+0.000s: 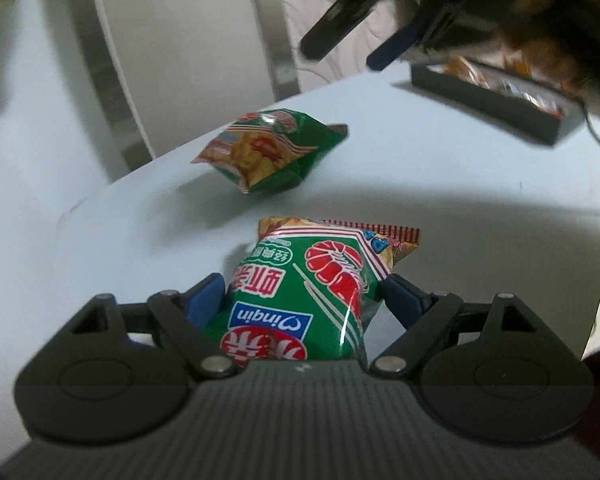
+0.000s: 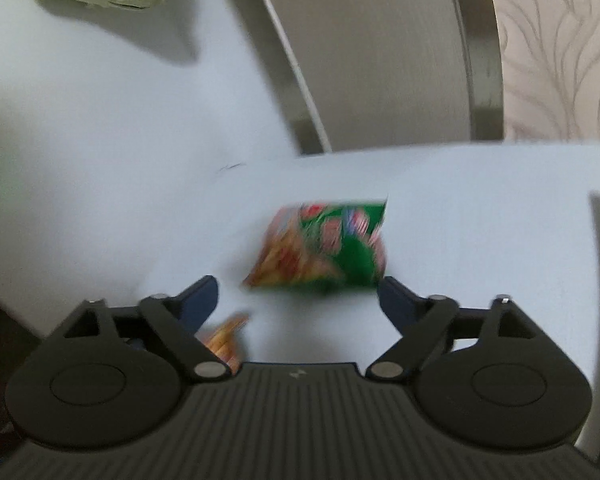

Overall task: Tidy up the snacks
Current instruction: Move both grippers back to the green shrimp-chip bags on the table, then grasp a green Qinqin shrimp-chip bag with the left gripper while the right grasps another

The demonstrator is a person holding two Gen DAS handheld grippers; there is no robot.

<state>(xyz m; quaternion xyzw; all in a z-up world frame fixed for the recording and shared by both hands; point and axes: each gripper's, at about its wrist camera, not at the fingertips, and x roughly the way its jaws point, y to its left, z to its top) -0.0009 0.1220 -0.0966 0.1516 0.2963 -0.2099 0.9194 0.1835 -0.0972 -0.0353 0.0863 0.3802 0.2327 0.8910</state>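
left gripper [image 1: 302, 294] clamped on green shrimp-chip bag [image 1: 316, 280], lifted over table [image 1: 440, 184]; right gripper [image 2: 297, 294] apart, lining up second bag [image 2: 324, 248] mid-table. next guess: carry to black tray [image 1: 496, 102] at far right corner, then close right on second bag

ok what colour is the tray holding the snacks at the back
Dark grey, nearly black tray; clearest in the left wrist view.

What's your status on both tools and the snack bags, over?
Left tool shut on green shrimp-chip bag. Right tool open, second green foil snack bag just ahead on white table. Dark snack tray beyond; nothing blocking.
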